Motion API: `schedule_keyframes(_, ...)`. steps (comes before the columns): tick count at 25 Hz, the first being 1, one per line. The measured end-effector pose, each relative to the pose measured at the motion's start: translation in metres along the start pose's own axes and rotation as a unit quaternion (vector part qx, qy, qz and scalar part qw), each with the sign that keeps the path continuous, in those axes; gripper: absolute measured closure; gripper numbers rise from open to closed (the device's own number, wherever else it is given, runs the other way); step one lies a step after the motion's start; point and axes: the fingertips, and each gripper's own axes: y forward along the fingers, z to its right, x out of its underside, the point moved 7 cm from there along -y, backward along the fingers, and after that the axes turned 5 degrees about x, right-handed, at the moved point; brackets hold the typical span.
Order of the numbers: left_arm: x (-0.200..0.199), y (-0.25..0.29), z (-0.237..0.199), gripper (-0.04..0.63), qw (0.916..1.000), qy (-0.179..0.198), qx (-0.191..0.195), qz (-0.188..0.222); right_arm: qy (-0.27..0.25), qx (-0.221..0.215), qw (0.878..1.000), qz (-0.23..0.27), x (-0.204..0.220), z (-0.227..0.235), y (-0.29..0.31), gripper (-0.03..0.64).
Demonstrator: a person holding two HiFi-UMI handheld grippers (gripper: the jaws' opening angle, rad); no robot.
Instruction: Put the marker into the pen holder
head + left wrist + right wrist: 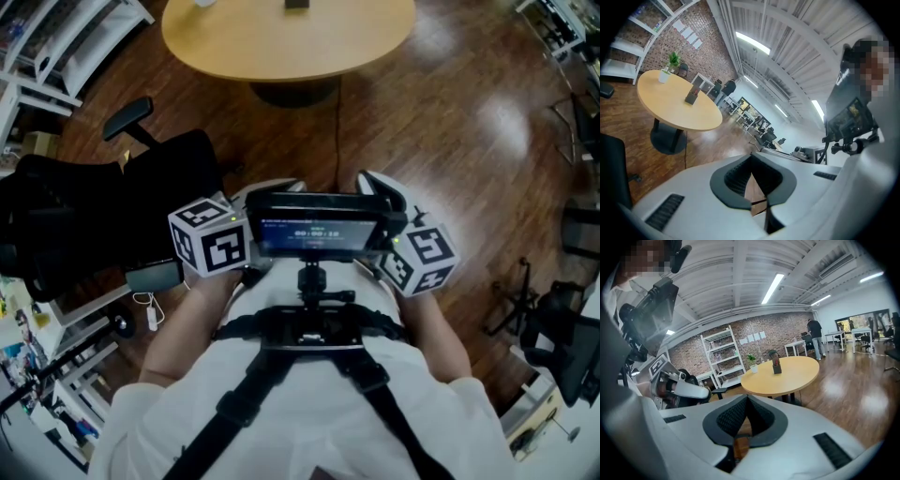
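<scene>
A dark pen holder stands on the round wooden table, seen from the left gripper view as pen holder on the table and at the head view's top edge. I cannot make out a marker anywhere. Both grippers are held close to the person's chest, well short of the table. The left gripper is shut with nothing between its pads, and so is the right gripper. From above, the left gripper and right gripper flank a chest-mounted screen.
A small plant in a white pot sits on the table too. A black office chair is close on the left, white shelves behind it. More chairs stand at the right. A person stands far off by desks.
</scene>
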Motion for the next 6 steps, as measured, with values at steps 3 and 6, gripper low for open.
schedule_keyframes(3,0.0002,-0.0035,-0.0014,0.603,1.0000,0.000,-0.003,-0.002,-0.002,0.001,1.000,-0.001,0.0011,-0.0037,0.0014,0.620)
schedule_keyframes(6,0.0013,-0.0055,-0.0030,0.603,1.0000,0.000,-0.005,-0.004,-0.001,0.001,1.000,-0.001,0.0030,-0.0057,0.0031,0.620)
